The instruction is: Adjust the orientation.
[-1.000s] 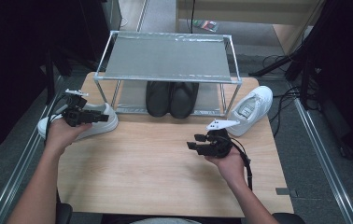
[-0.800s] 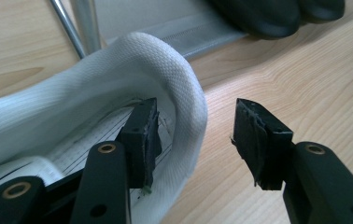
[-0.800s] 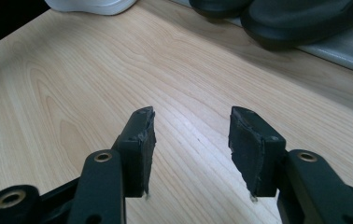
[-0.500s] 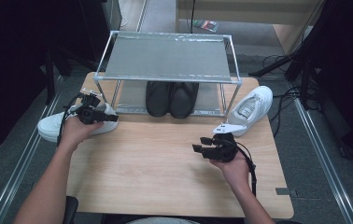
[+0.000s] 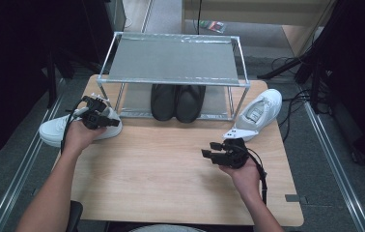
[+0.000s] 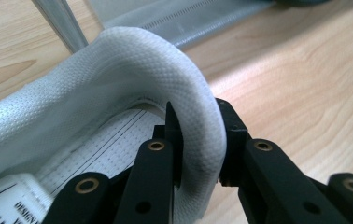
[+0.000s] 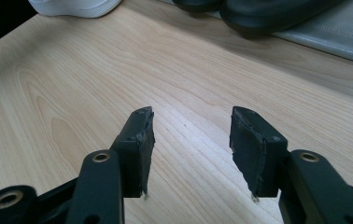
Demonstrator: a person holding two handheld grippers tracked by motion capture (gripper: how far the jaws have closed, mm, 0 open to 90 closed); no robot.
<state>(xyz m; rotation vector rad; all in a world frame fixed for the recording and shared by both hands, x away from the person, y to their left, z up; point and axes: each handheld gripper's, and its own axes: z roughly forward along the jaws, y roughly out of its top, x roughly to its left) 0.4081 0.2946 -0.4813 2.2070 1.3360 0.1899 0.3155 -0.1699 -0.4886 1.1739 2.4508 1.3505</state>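
- High view: the left gripper [image 5: 104, 117] sits at the heel end of the white mesh low-top sneaker [image 5: 55, 131], which lies on the light wooden table [image 5: 161, 179] just outside the left leg of the silver metal two-tier shoe rack [image 5: 173, 60]. The pair of black shoes [image 5: 177, 101] fills the middle of the rack's lower shelf. A second white sneaker [image 5: 259, 112] lies past the rack's right leg. To place the gripped shoe well, I would lift it straight up first, so the sole clears the table, then swing it toward the rack.
- Left gripper view: the jaws are clamped on the sneaker's padded heel collar [image 6: 198, 116], one jaw inside the shoe and one outside. The bite looks shallow and the collar soft, so a slow, level lift should keep the toe from sagging or slipping free. The rack's leg [image 6: 60, 23] stands close behind; steer around it.
- Right gripper view: the right gripper [image 7: 191, 140] hovers over bare table in front of the rack, jaws apart and empty. It could steady the toe if needed.
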